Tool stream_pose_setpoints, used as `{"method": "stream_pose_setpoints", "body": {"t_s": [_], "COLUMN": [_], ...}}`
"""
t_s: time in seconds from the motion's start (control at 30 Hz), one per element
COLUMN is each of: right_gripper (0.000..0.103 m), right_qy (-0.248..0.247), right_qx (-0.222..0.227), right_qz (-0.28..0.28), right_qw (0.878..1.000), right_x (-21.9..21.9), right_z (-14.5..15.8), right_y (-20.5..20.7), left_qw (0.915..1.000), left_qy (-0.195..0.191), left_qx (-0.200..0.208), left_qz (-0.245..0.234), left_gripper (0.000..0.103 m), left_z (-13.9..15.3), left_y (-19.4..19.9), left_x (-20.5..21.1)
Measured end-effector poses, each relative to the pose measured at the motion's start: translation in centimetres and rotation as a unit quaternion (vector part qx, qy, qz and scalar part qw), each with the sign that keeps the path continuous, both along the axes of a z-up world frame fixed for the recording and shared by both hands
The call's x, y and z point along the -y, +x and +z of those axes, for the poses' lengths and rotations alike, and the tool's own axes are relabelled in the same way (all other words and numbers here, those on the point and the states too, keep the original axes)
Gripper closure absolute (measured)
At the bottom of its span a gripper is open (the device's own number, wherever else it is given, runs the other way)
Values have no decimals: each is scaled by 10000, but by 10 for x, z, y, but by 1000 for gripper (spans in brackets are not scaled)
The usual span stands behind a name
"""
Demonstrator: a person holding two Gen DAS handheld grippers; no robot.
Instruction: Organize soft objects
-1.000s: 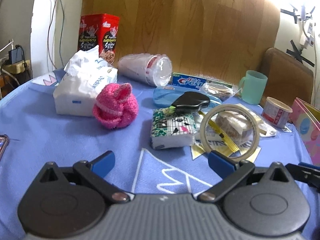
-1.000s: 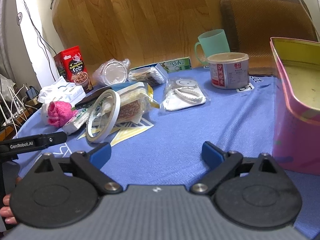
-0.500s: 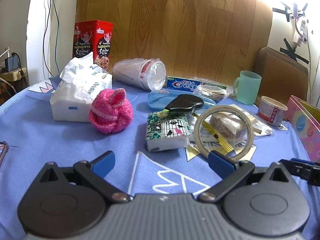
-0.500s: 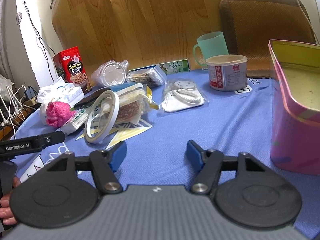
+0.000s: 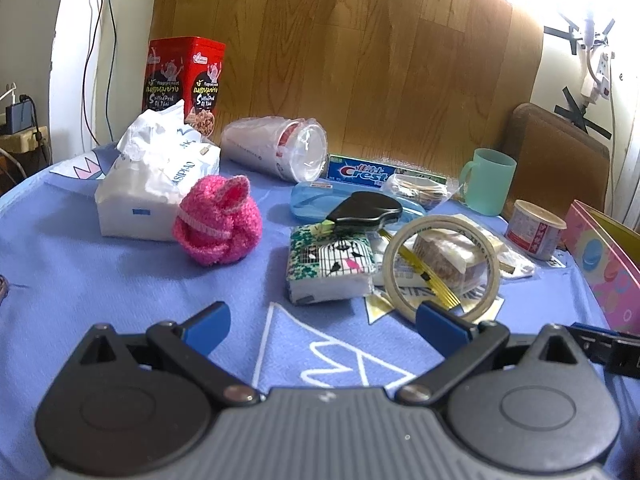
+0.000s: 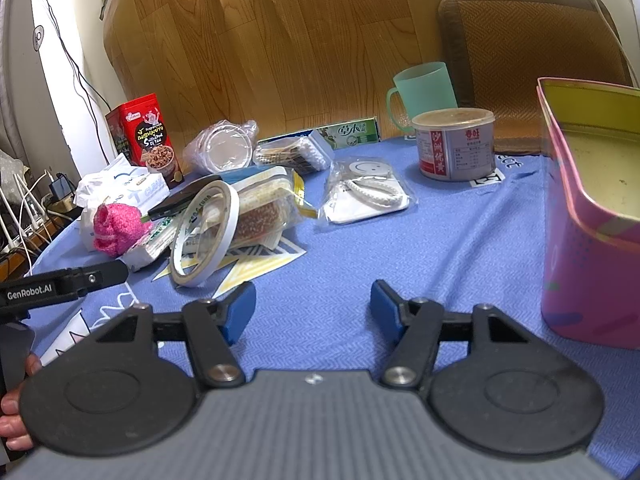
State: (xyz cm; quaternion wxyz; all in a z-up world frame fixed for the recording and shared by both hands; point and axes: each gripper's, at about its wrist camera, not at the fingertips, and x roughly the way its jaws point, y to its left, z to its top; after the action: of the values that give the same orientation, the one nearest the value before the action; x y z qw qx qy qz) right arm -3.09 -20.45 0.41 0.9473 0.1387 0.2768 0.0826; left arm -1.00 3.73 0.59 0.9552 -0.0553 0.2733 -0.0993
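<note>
A fluffy pink knitted ball (image 5: 218,224) lies on the blue cloth, left of centre in the left wrist view, and far left in the right wrist view (image 6: 116,228). A white tissue pack (image 5: 148,184) sits behind it. A small patterned tissue packet (image 5: 330,270) lies ahead of my left gripper (image 5: 324,322), which is open, empty and low over the cloth. My right gripper (image 6: 312,308) is open and empty above bare cloth. A pink tin box (image 6: 592,216) stands open at its right.
A tape roll (image 5: 442,266) stands on edge over a wrapped snack. Behind are a red tin (image 5: 186,80), a sleeve of plastic cups (image 5: 276,148), a toothpaste box (image 5: 364,172), a green mug (image 6: 422,92) and a paper tub (image 6: 454,144). A bagged white cord (image 6: 366,192) lies mid-table.
My right gripper's fingers narrowed half a second ago and have spread a little again. My left gripper has drawn back and left slightly, still open.
</note>
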Motion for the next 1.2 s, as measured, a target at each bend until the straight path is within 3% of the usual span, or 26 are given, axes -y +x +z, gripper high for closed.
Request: {"method": "stream_pose_setpoints", "body": {"t_s": [1.2], "right_gripper": [37], "right_qy": [13], "right_qx": [3], "right_qz": [-1], "right_qw": [10000], "right_x": [0], "right_z": [0], "right_y": [0], "left_qw": [9999], "left_qy": [-65], "left_qx": [-100], "left_qz": [-18], "left_gripper": [0], "left_z": [-3], "left_y": [3], "left_x": [-2]}}
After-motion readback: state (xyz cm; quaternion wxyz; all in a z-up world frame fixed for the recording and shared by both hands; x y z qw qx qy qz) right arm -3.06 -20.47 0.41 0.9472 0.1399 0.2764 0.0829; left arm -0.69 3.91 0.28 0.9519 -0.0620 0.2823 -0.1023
